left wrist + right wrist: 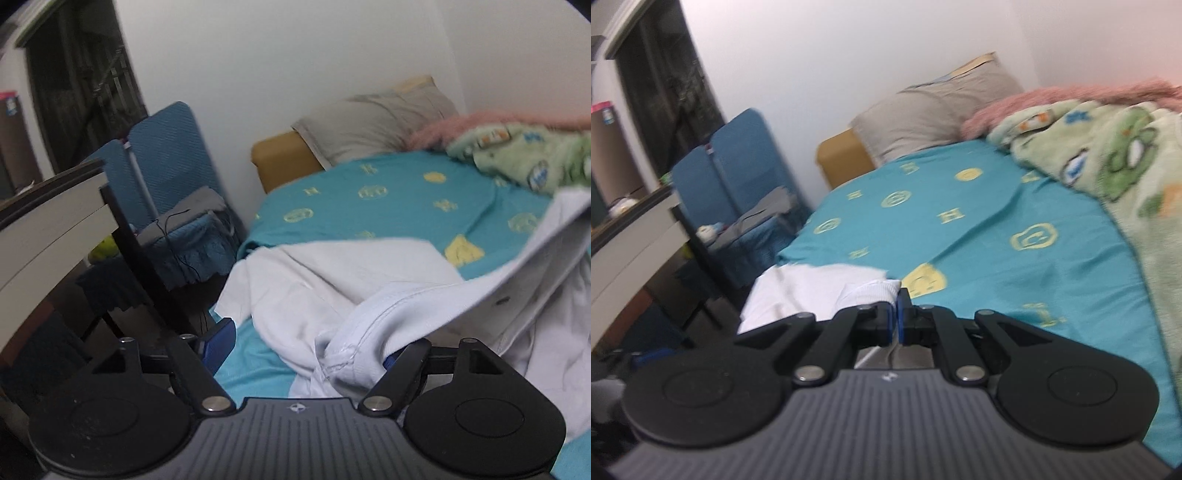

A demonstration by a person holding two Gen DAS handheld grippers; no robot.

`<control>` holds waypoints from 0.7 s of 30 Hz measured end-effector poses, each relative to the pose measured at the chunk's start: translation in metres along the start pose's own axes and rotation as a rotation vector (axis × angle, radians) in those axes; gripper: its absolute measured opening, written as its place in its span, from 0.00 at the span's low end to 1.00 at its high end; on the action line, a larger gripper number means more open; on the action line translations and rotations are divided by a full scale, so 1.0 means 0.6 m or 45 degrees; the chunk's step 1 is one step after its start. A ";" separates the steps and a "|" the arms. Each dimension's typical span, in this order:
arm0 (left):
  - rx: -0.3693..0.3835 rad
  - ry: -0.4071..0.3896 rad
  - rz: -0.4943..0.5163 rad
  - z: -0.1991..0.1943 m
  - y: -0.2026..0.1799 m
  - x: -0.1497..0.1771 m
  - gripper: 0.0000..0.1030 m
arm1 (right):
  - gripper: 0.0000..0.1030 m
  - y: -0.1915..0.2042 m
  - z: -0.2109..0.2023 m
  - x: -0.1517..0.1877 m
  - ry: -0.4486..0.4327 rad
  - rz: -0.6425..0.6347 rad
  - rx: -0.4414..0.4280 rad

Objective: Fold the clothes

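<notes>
On the teal bedsheet [388, 192] printed with yellow emblems, a white T-shirt [354, 280] is lying rumpled near the bed's edge. Your left gripper [306, 350] is standing wide open, its jaws apart around a bunched, stitched hem of the shirt without pinching it; one blue pad [218, 347] is showing, the other is hiding under cloth. Your right gripper [898, 317] is clenched tight, blue pads pressing together on a ribbed white edge of the shirt [875, 291]. Only the left view is showing the fabric lifting in a taut sheet rightward. A fleecy green cartoon blanket [1108, 158] and grey pillow [934, 114] are sitting beyond.
</notes>
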State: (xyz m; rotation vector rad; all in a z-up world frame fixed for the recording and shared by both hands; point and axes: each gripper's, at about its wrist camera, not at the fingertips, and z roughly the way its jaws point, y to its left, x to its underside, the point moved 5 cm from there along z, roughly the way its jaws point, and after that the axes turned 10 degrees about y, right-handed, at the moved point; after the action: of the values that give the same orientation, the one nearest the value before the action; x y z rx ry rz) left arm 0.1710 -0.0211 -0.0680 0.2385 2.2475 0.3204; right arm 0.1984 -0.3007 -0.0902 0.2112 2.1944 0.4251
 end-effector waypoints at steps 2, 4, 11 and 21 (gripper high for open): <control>-0.006 -0.035 -0.067 -0.009 0.014 -0.007 0.80 | 0.08 -0.007 0.006 0.002 0.003 -0.004 0.068; -0.016 -0.063 -0.120 -0.018 0.026 -0.012 0.82 | 0.08 -0.015 0.017 0.007 0.031 -0.017 0.119; -0.027 -0.108 -0.293 -0.030 0.067 -0.026 0.82 | 0.73 -0.026 0.064 0.040 0.122 -0.149 0.339; -0.122 -0.337 -0.544 -0.129 0.176 -0.100 0.82 | 0.73 0.060 -0.031 -0.083 -0.114 -0.105 0.183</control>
State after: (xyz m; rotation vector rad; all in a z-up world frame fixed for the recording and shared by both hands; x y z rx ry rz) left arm 0.1563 0.0511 0.0560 -0.2374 1.9527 0.1551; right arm 0.2140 -0.2864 -0.0297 0.2127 2.1385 0.2078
